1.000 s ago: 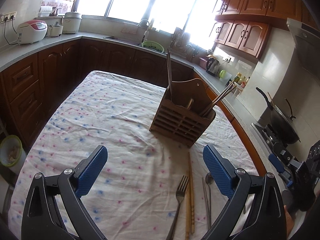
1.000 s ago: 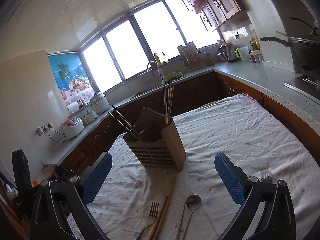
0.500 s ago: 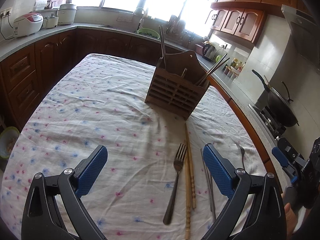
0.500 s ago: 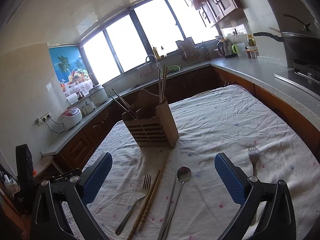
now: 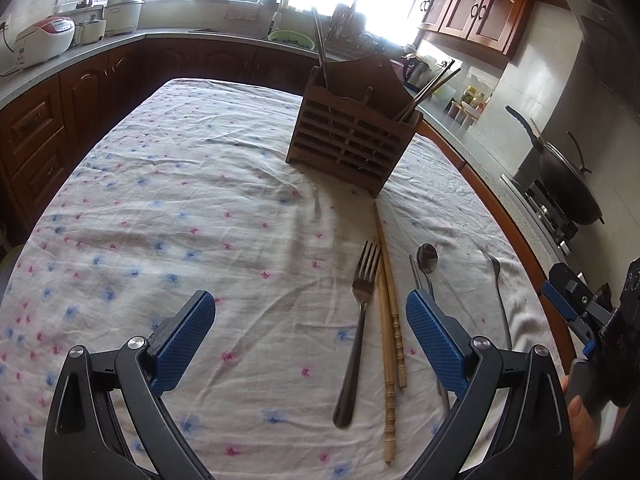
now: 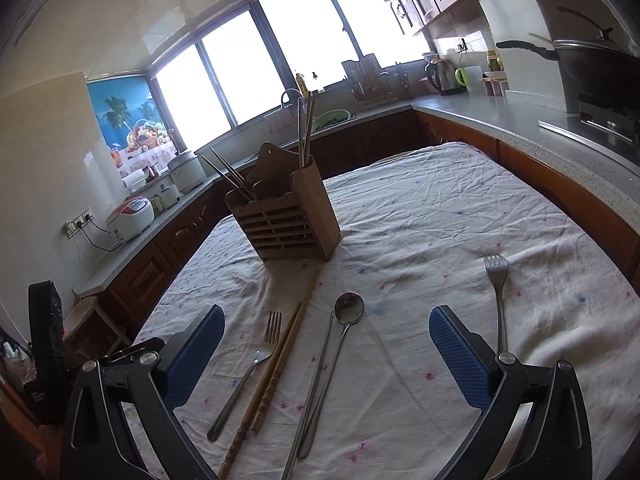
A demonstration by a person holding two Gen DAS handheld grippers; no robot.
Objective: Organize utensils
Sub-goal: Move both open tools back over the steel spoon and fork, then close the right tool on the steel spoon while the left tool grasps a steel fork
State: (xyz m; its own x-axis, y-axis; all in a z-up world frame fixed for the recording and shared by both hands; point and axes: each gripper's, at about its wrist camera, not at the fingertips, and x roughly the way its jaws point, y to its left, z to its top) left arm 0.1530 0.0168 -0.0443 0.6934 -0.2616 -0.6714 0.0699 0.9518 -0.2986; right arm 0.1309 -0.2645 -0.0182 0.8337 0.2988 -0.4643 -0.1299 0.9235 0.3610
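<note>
A wooden slatted utensil holder (image 5: 352, 136) (image 6: 286, 220) stands on the flowered tablecloth and holds chopsticks. On the cloth in front of it lie a fork (image 5: 360, 320) (image 6: 252, 364), a pair of wooden chopsticks (image 5: 388, 320) (image 6: 276, 368), a spoon (image 5: 427, 258) (image 6: 344, 320) with metal chopsticks (image 6: 316, 380) beside it, and a second fork (image 5: 500, 300) (image 6: 498, 292) further right. My left gripper (image 5: 310, 332) is open and empty above the cloth, near the fork. My right gripper (image 6: 326, 344) is open and empty above the spoon and chopsticks.
The table (image 5: 180, 200) is ringed by dark wood kitchen cabinets and a grey counter (image 6: 560, 140). A wok (image 5: 568, 184) sits on the stove at the right. Rice cookers (image 5: 44, 40) stand on the left counter. The right gripper shows at the left wrist view's right edge (image 5: 592, 320).
Both grippers have pulled back and tilted down, so the holder looks farther away and more of the loose utensils have come into view. Both stay open.
</note>
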